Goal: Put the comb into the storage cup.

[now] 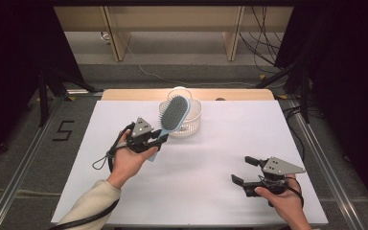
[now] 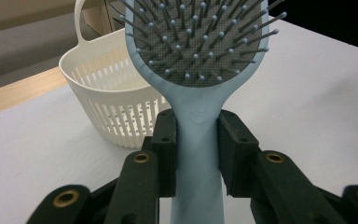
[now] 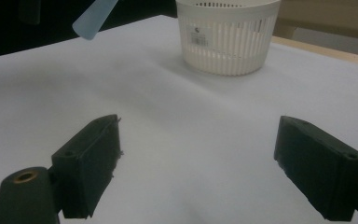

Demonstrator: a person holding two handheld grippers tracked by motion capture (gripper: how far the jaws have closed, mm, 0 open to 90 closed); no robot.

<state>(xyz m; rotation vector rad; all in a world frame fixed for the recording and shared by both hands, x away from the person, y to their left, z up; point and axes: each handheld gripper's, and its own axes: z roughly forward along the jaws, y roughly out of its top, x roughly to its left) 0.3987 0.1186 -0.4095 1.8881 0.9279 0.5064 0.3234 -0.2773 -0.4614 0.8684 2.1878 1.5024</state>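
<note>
White table (image 1: 206,158) under a fixed overhead camera, cables and a wooden frame behind. Slotted white basket (image 1: 188,120) near the far edge. Pale blue hairbrush (image 1: 174,115), held clear of the table just before the basket, handle clamped in the left gripper (image 1: 159,140): likely light and rigid, smooth plastic that may slip, best gripped at the narrow neck below the head. Right gripper (image 1: 242,170) hovers with jaws wide, nothing between them. Basket interior is partly masked by the brush head; bristle tips are cut off in the left gripper view.
</note>
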